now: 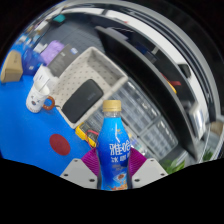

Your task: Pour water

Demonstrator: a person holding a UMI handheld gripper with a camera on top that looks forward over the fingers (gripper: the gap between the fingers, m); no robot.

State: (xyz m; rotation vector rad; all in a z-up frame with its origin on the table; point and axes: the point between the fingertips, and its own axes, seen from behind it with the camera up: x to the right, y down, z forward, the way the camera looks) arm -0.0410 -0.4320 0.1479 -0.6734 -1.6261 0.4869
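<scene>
Though little of the room shows: shelving or slatted furniture [160,60] rises behind the work area, too warped to name surely.
Surface: a blue tabletop [25,135], tilted in this view, crowded with small items.
Basket: a pale, mesh-walled tray [95,75] lies beyond the fingers, with a dark flat object [82,100] inside it.
Bottle: the blue bottle [115,150] with white lettering and an orange-tan cap stands upright between the fingers, rising well above them.
Cup: a small white mug-like vessel [40,100] sits on the blue top beside the basket, well apart from the bottle; likely the pour target, though I cannot be certain.
Gripper: the gripper [115,172] has both pink pads pressed against the bottle's lower body, clenched on it.
Cap: it looks to be on, so tipping now would pour nothing.
Risk: the grip is low on a tall bottle, so a quick tilt could let it pivot or slip; swinging toward the cup could also clip the basket's wall.
</scene>
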